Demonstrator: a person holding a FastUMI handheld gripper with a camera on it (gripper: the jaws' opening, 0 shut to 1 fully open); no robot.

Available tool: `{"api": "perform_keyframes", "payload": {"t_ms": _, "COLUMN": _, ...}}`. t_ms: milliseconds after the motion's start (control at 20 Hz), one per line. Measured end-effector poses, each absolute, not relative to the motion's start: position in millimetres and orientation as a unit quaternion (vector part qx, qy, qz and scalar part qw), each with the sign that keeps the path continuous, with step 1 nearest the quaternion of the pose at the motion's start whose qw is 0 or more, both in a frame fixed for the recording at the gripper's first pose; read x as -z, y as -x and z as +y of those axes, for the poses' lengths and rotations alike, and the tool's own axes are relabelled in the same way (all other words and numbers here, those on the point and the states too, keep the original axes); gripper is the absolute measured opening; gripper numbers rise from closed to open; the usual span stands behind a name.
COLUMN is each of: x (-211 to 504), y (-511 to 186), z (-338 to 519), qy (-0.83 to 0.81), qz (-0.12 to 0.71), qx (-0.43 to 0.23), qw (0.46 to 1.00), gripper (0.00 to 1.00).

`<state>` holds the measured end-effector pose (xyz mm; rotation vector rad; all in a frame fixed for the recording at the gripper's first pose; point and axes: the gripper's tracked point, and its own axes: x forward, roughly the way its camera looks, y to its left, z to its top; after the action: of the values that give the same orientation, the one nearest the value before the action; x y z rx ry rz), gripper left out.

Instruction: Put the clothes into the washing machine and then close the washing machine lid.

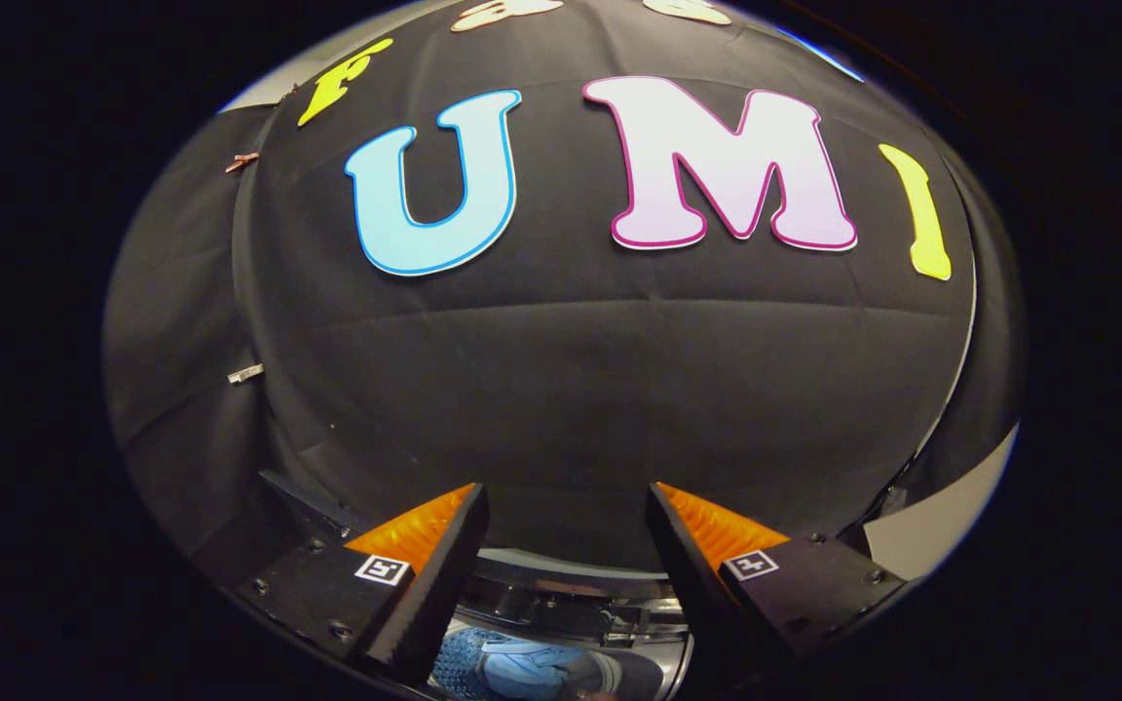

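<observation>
Gripper [566,531] spread wide, nothing between our fingers, pointed level at the booth wall.

We hold the gripper up and facing the black cloth wall [561,389], which fills nearly everything ahead of us; the fingers [434,574] stand well apart and touch nothing. Below and between the fingers we see the curved rim of the washer [571,570], its opening under us, and inside it blue clothes [512,667] lying in the drum, close beneath the left finger. We cannot tell where the lid sits. Off to the left, two small clips [245,373] pin the cloth along a seam, one high, one lower. A pale strip of surface [941,526] shows past the right finger, beside the wall's edge. Nothing stands between our fingers and the cloth.
</observation>
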<state>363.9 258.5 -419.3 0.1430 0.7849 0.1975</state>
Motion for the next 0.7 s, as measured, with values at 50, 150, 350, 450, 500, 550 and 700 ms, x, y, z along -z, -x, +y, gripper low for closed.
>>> {"api": "perform_keyframes", "payload": {"t_ms": 50, "x": 416.0, "y": -358.2, "z": 258.4, "qy": -0.068, "qz": 0.379, "qx": -0.095, "qw": 0.918, "gripper": 1.00}}
{"api": "perform_keyframes", "payload": {"t_ms": 150, "x": 410.7, "y": -343.6, "z": 258.7, "qy": -0.066, "qz": 0.376, "qx": -0.095, "qw": 0.919, "gripper": 1.00}}
{"api": "perform_keyframes", "payload": {"t_ms": 350, "x": 401.2, "y": -302.7, "z": 258.9, "qy": -0.062, "qz": 0.388, "qx": -0.097, "qw": 0.914, "gripper": 1.00}}
{"api": "perform_keyframes", "payload": {"t_ms": 450, "x": 400.0, "y": -282.3, "z": 258.8, "qy": -0.058, "qz": 0.392, "qx": -0.095, "qw": 0.913, "gripper": 1.00}}
{"api": "perform_keyframes", "payload": {"t_ms": 500, "x": 399.6, "y": -274.3, "z": 259.7, "qy": -0.054, "qz": 0.395, "qx": -0.095, "qw": 0.912, "gripper": 1.00}}
{"api": "perform_keyframes", "payload": {"t_ms": 550, "x": 401.0, "y": -265.7, "z": 261.0, "qy": -0.047, "qz": 0.401, "qx": -0.096, "qw": 0.910, "gripper": 1.00}}
{"api": "perform_keyframes", "payload": {"t_ms": 700, "x": 414.0, "y": -237.6, "z": 261.7, "qy": -0.006, "qz": 0.438, "qx": -0.102, "qw": 0.893, "gripper": 1.00}}
